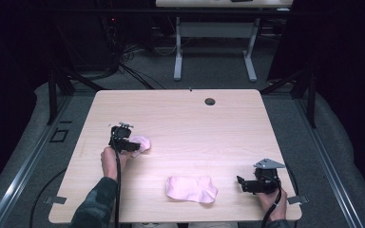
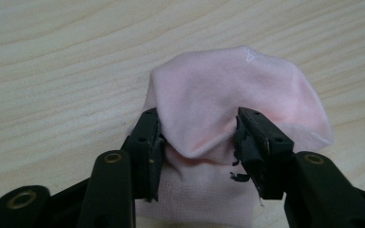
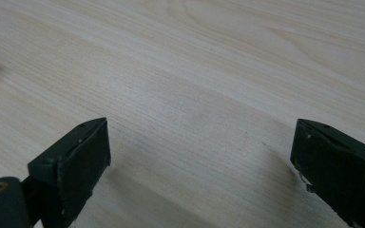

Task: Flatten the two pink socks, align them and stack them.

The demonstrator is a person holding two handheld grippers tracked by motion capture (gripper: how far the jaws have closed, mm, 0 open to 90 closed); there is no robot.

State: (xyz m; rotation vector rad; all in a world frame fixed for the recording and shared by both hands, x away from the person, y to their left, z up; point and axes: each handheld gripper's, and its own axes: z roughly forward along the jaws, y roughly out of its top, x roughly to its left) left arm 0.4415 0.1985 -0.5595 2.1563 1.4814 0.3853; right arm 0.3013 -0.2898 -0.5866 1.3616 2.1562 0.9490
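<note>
My left hand (image 1: 108, 160) reaches forward over the left part of the table (image 1: 180, 118), forearm in a dark patterned sleeve (image 1: 95, 202) coming up from the near edge. The left gripper (image 1: 132, 145) points to the right and slightly down, its cable running back along my wrist. In the left gripper view its two black jaws press into the sides of a small pink sock (image 2: 228, 99): the soft knit bunches up between them in a rounded hump, with a fold drooping in the middle and a finer ribbed weave at the bottom. One rubber pad (image 2: 247, 142) is frayed, with small black shreds hanging off it. The sock sits on the table, left of centre.

My right hand (image 1: 273, 202) rests low at the near right corner, the right gripper (image 1: 240, 183) lying nearly level and pointing left, a grey three-cornered plate on top. Its jaws stand wide apart with nothing between them, just bare pale wood with fine grain lines.

A second pink sock (image 1: 191, 189) lies flat and limp near the front edge, between my two hands, well apart from the first and near the right gripper's tips without touching.
</note>
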